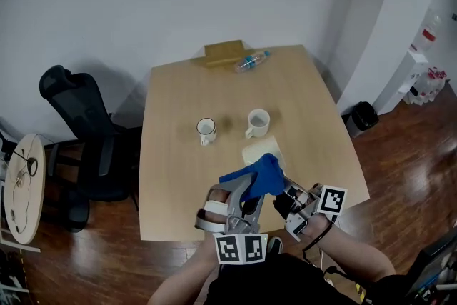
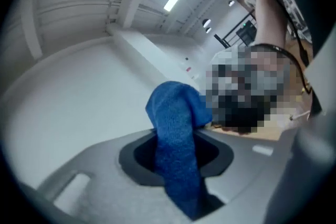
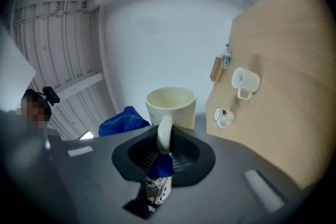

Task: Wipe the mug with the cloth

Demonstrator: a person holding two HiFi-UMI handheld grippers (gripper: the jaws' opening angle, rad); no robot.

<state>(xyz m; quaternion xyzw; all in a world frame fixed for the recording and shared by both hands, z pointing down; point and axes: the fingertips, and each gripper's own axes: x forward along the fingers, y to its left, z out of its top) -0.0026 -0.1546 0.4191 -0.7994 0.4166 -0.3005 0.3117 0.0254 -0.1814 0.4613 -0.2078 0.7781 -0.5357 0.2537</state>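
Left gripper: jaws nearly closed, clamped on the blue cloth. The cloth runs through the gap between the jaws and bunches up past the tips.

Right gripper: jaws narrow, pinched on the handle of the cream mug. The mug body sits just beyond the jaw tips, with its mouth at the top in the right gripper view. There's a small blue scrap between the jaws under the handle; can't tell what it is.

Cloth vs mug: in the right gripper view the bunched cloth is just left of the mug, near rim height. Can't tell if they touch.

In the head view both grippers are close together over the near edge of the table. The cloth sits on top where they meet and hides the held mug.

Also on the table, well away from the grippers:
- two mugs near the middle
- a pale sheet lying flat just beyond the cloth
- a bottle lying beside a box at the far edge

A black chair stands left of the table.
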